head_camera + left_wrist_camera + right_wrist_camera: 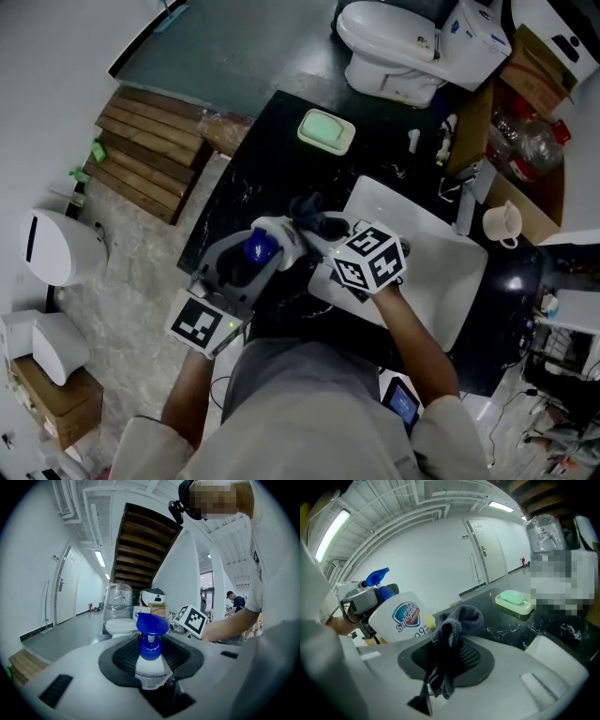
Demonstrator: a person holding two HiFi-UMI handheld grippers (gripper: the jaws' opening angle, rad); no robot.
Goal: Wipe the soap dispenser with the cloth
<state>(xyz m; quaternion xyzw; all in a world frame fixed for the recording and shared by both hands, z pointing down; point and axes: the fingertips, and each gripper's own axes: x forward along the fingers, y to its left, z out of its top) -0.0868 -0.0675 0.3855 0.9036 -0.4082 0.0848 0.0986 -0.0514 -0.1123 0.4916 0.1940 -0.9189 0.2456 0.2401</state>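
A black marbled counter (pixel 246 187) fills the middle of my head view. At twelve o'clock on it sits a pale green soap dish (pixel 326 131), and a white basin (pixel 450 281) is set into it at three o'clock. Beyond the counter, at one o'clock, I see a white toilet (pixel 394 47). Wooden slats (pixel 145 155) lie on the floor at ten o'clock. An open cardboard box (pixel 542 214) stands at two o'clock, a white jug (pixel 503 223) just beside it.
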